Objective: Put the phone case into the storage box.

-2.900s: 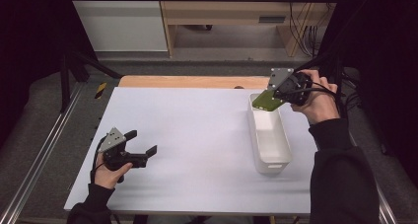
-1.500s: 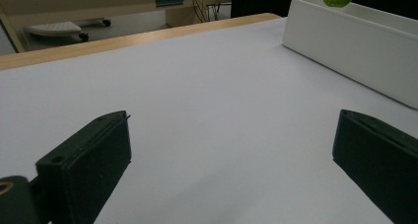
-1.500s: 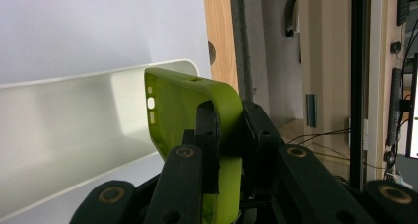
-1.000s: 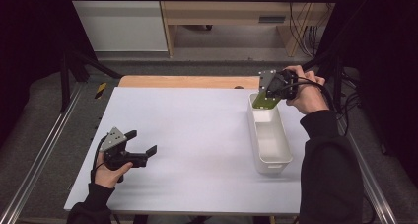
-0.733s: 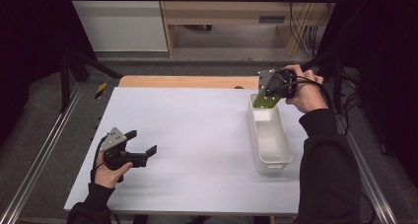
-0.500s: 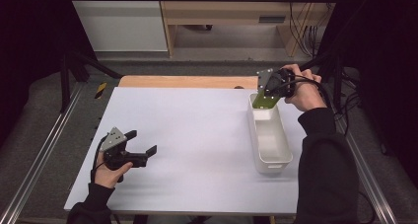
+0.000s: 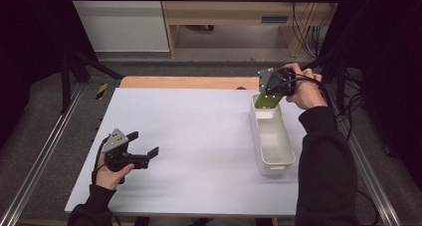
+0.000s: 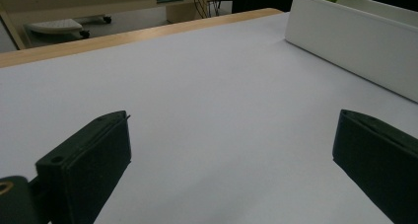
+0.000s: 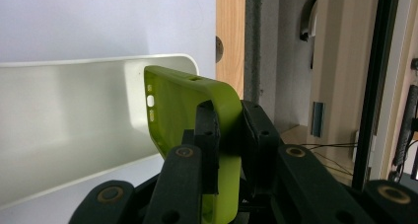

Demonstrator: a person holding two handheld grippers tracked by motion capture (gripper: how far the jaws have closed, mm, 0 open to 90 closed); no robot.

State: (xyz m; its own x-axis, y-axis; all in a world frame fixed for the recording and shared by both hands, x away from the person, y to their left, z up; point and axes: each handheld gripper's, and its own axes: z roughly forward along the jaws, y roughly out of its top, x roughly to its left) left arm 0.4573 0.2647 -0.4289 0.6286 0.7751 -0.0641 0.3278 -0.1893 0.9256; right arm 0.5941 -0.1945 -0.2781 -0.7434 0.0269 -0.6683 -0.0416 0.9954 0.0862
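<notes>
The left gripper is held low over the white table near its left front, its jaws wide apart and empty. At the far end of the white bin, a green phone case is clamped by the right gripper over the opening.

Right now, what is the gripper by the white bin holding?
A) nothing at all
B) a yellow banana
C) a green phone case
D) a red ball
C: the right gripper has its jaws shut on the edge of a green phone case, held over the far end of the white bin.
</notes>
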